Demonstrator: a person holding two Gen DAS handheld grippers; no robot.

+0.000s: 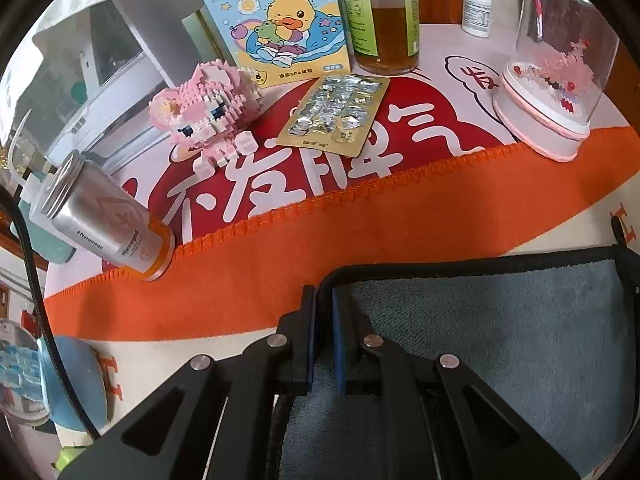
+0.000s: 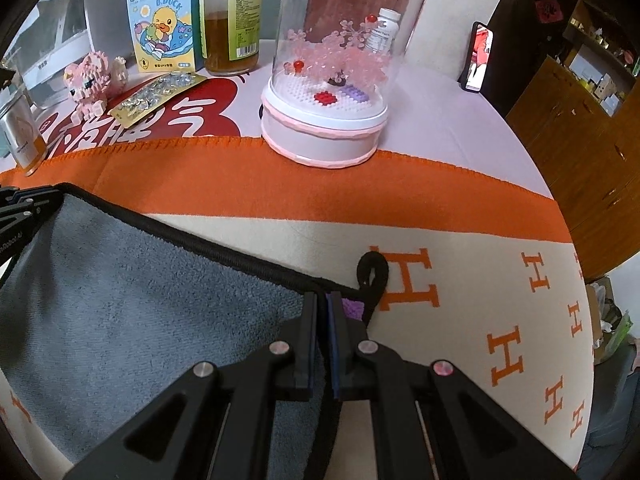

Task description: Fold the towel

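Note:
A grey towel (image 1: 500, 340) with black trim lies on the cream and orange cloth; it also shows in the right wrist view (image 2: 140, 300). My left gripper (image 1: 326, 300) is shut on the towel's far left corner. My right gripper (image 2: 323, 300) is shut on the towel's far right corner, beside its black hanging loop (image 2: 372, 272) and a purple patch. The left gripper's fingers (image 2: 20, 200) show at the left edge of the right wrist view. The far edge of the towel runs taut between the two grippers.
Behind the towel stand a silver and orange can (image 1: 108, 224), a pink brick figure (image 1: 204, 108), a blister pack (image 1: 336, 112), a duck box (image 1: 276, 20), an amber bottle (image 1: 384, 16), a pill bottle (image 1: 476, 8) and a domed pink display (image 2: 324, 92). A phone (image 2: 478, 58) leans at the far right.

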